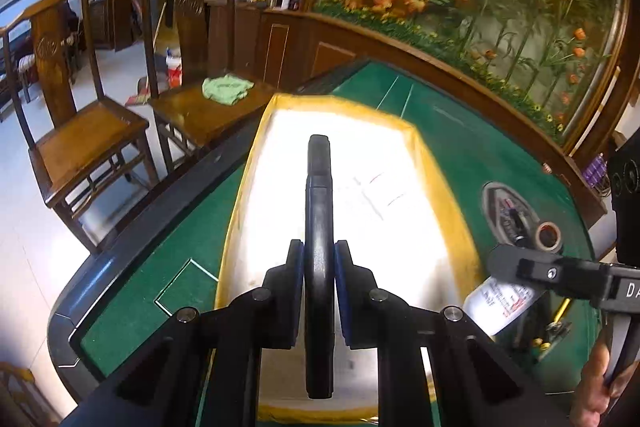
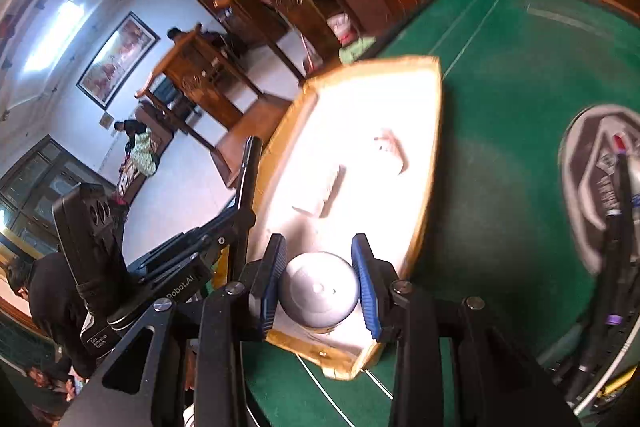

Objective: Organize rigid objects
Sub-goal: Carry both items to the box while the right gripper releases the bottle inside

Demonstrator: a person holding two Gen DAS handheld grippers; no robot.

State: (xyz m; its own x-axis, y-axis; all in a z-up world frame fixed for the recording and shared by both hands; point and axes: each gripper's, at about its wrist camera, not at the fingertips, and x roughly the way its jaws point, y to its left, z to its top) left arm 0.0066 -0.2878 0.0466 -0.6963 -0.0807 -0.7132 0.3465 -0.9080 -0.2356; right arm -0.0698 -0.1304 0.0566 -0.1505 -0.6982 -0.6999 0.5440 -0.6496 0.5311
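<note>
My left gripper [image 1: 319, 263] is shut on a slim black flat object [image 1: 319, 195], held edge-on and pointing forward over an open cardboard box [image 1: 248, 163] with a bright white inside. My right gripper [image 2: 319, 285] is shut on a rounded grey container [image 2: 318, 289] above the near end of the same box [image 2: 424, 207]. In the left wrist view the right gripper [image 1: 505, 267] reaches in from the right with a white labelled body [image 1: 500, 303] under it. The right wrist view shows the left gripper [image 2: 244, 211] at the box's left side, still carrying the black object [image 2: 251, 167].
The box lies on a green felt table [image 1: 460, 147] with a dark raised rim. A grey oval tray [image 1: 505, 211] with pens and a tape roll [image 1: 548, 235] sits to the right. Two wooden chairs [image 1: 92, 135] stand left, one bearing a green cloth [image 1: 226, 89].
</note>
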